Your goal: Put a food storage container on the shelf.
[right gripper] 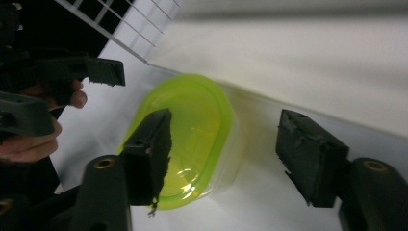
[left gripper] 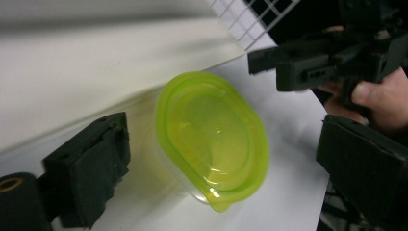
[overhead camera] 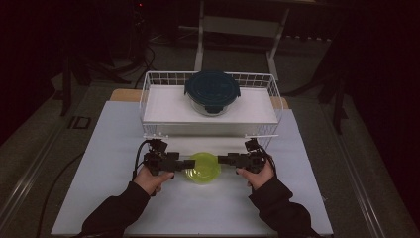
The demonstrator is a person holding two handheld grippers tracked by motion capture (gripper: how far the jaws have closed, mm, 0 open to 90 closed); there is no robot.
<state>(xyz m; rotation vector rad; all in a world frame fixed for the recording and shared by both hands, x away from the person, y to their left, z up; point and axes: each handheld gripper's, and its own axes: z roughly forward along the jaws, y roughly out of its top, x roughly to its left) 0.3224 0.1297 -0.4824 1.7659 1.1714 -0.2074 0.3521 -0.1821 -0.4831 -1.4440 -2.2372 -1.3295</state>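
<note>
A small clear container with a lime-green lid [overhead camera: 202, 167] stands on the white table top, just in front of the wire basket. My left gripper [overhead camera: 184, 163] comes at it from the left and my right gripper [overhead camera: 221, 159] from the right, both held level. In the left gripper view the container [left gripper: 211, 139] lies between wide-apart jaws, with bare table between each pad and its wall. In the right gripper view one pad [right gripper: 154, 149] hangs in front of the lid [right gripper: 192, 115] and the other pad [right gripper: 308, 154] stands off from the wall. Both grippers are open.
A white wire basket [overhead camera: 148, 89] stands at the back of the table with a white slab [overhead camera: 163, 106] inside. On the slab sits a round glass container with a dark blue lid [overhead camera: 212, 89]. The white table top [overhead camera: 124, 198] reaches to the near edge.
</note>
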